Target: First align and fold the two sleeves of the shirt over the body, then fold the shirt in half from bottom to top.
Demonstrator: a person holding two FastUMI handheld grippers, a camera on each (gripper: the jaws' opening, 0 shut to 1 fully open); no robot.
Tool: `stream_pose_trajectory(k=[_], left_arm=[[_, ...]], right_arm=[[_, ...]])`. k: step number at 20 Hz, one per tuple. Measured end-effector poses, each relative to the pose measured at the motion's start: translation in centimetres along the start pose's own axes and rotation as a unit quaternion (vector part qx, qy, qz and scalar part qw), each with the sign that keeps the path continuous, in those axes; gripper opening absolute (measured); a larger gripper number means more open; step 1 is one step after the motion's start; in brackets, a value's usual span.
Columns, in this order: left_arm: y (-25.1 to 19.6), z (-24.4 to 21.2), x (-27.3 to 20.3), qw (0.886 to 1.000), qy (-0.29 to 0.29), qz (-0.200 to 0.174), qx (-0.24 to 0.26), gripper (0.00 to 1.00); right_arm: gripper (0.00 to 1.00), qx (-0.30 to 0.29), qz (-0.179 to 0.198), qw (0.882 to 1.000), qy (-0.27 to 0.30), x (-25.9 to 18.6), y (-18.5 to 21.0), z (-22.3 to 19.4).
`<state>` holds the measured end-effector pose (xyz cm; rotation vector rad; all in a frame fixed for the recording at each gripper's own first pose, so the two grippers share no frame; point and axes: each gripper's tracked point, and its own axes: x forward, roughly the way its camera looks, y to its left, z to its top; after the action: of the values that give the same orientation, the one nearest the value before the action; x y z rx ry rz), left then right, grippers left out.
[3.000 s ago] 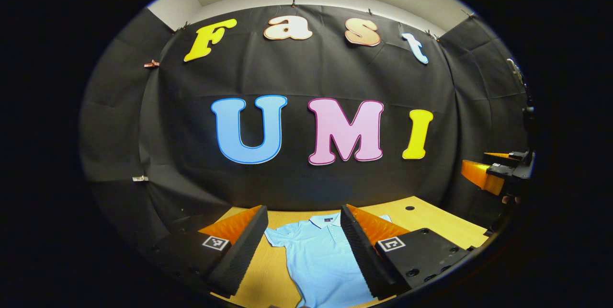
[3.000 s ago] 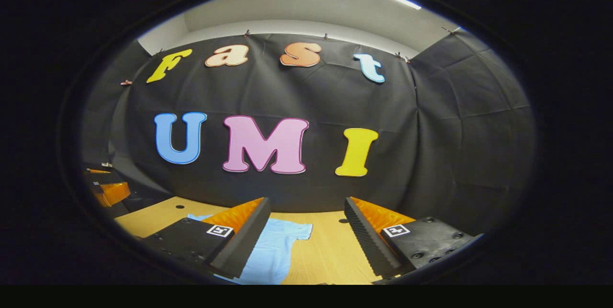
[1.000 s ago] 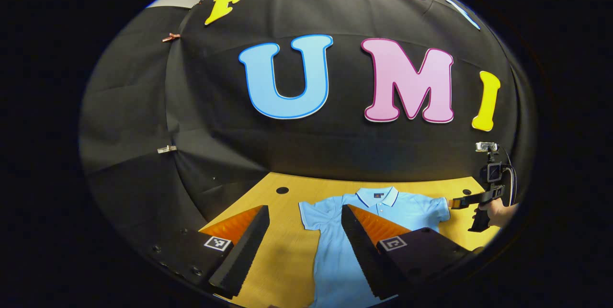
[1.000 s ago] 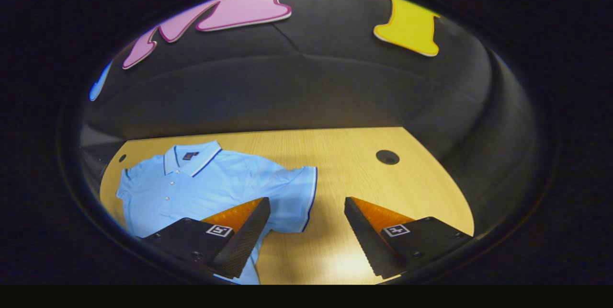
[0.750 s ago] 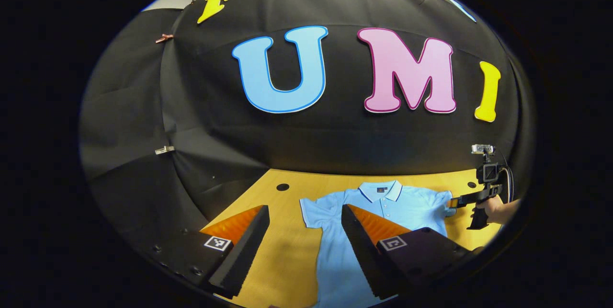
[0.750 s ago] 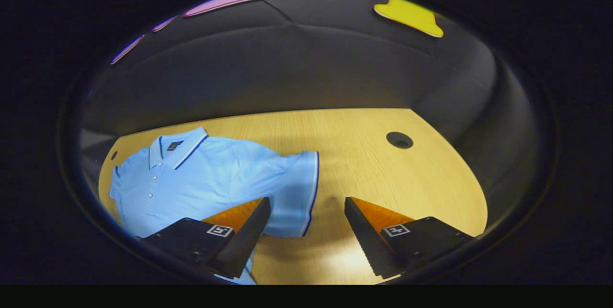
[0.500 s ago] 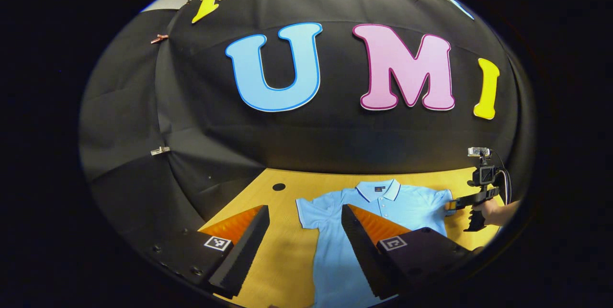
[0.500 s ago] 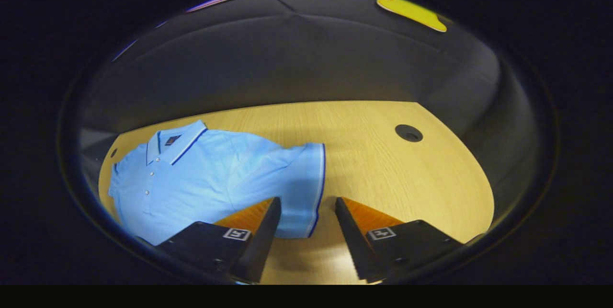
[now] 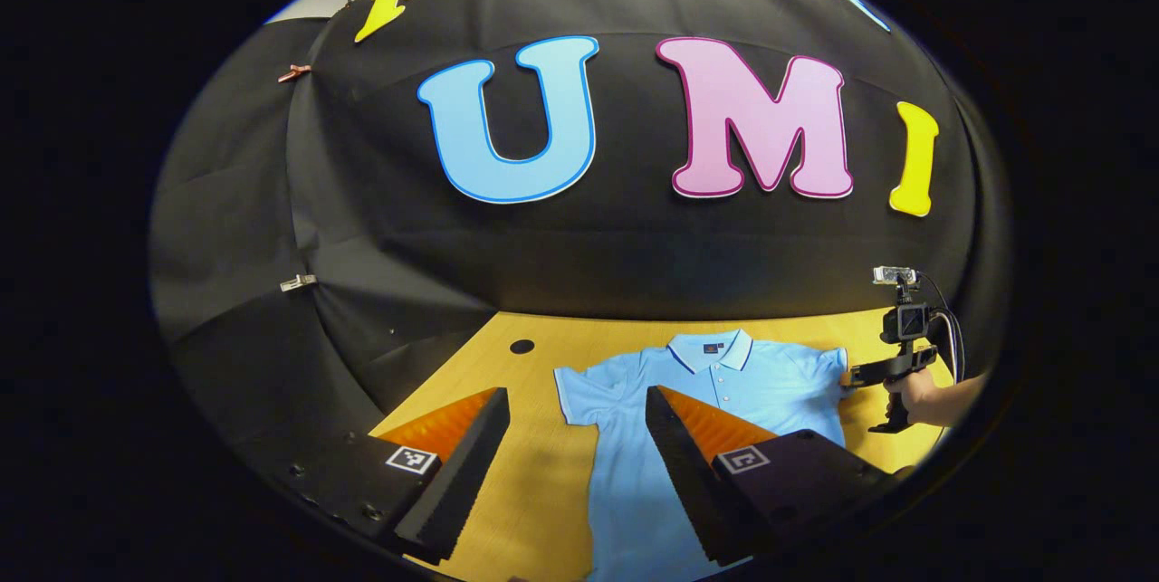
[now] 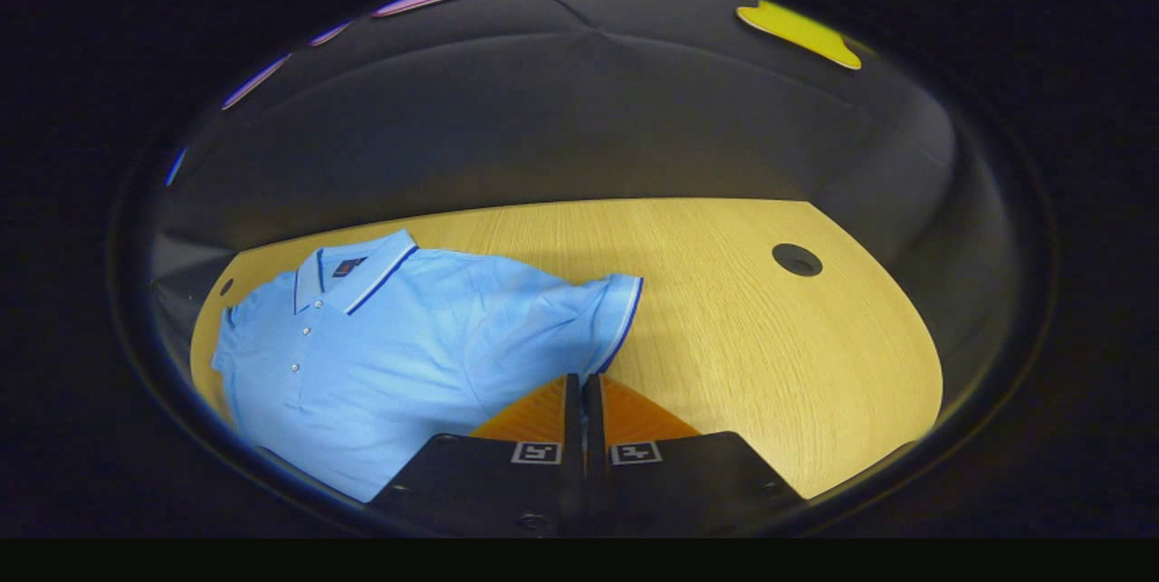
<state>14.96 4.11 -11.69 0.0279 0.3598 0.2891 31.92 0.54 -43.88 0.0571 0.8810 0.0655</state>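
The right hand-held gripper has its fingers drawn together at the lower corner of the shirt's right sleeve; they look clamped on the cuff, though the pinch itself is hidden behind the finger bodies, so the hold is likely rather than certain. In the left gripper view it sits low at the sleeve's outer edge, held level by a hand reaching in from the side. The left hand-held gripper hovers above the tabletop with its fingers wide apart and gripping nothing, the left sleeve lying between them farther off.

The shirt lies flat and face up, collar toward the wall, both sleeves spread. This appears to be the first step: the sleeve fold. The next move calls for lifting the right cuff and carrying it inward over the body, while the left gripper comes down to take its own sleeve.
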Motion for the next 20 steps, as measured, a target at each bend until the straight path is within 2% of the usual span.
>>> stream_pose_trajectory(k=[4, 5, 6, 7, 9, 11, 12, 13, 14, 16, 19, 20], left_arm=[[0.7, -0.2, -0.6, 1.000, 0.000, 0.001, 0.000, 0.98], [0.8, 0.0, -0.7, 1.000, -0.001, 0.001, -0.001, 0.99], [0.9, -0.2, -0.9, 1.000, -0.001, 0.000, -0.001, 0.99], [1.0, -0.2, -1.0, 1.000, -0.002, -0.003, -0.001, 0.99], [1.2, -0.5, -1.3, 1.000, 0.000, -0.009, -0.003, 0.98], [1.3, -0.9, -1.6, 1.000, 0.003, -0.014, -0.007, 0.99], [1.2, -1.3, -1.6, 1.000, 0.005, -0.018, -0.009, 0.99], [1.3, -1.5, -1.7, 1.000, 0.007, -0.019, -0.010, 0.98], [1.5, -1.5, -1.8, 1.000, 0.007, -0.020, -0.011, 0.99], [1.9, -1.5, -1.8, 1.000, 0.005, -0.019, -0.017, 0.98], [2.5, -1.5, -2.1, 1.000, 0.003, -0.013, -0.022, 0.98], [2.7, -1.7, -2.1, 1.000, 0.005, -0.011, -0.022, 0.99]], right_arm=[[0.05, -0.025, -0.003, 0.999, -0.026, -1.5, 0.6, 2.0], [0.00, -0.036, 0.000, 0.999, -0.033, -2.1, 1.3, 2.6], [0.00, -0.053, 0.001, 0.998, -0.044, -2.4, 2.1, 3.4], [0.05, -0.072, 0.004, 0.996, -0.056, -2.9, 3.0, 4.3], [0.07, -0.108, 0.017, 0.991, -0.075, -3.7, 5.7, 5.7], [0.00, -0.134, 0.008, 0.988, -0.074, -3.8, 6.8, 5.5], [0.05, -0.129, 0.005, 0.989, -0.066, -3.8, 6.8, 5.0], [0.00, -0.112, 0.000, 0.992, -0.061, -3.6, 6.5, 4.7], [0.05, -0.092, -0.005, 0.994, -0.056, -3.4, 5.8, 4.5], [0.03, -0.064, -0.019, 0.997, -0.035, -3.4, 3.4, 3.9], [0.67, -0.045, -0.039, 0.998, -0.016, -2.1, 0.4, 2.7], [0.67, -0.040, -0.044, 0.998, -0.010, -1.6, -0.4, 2.5]])
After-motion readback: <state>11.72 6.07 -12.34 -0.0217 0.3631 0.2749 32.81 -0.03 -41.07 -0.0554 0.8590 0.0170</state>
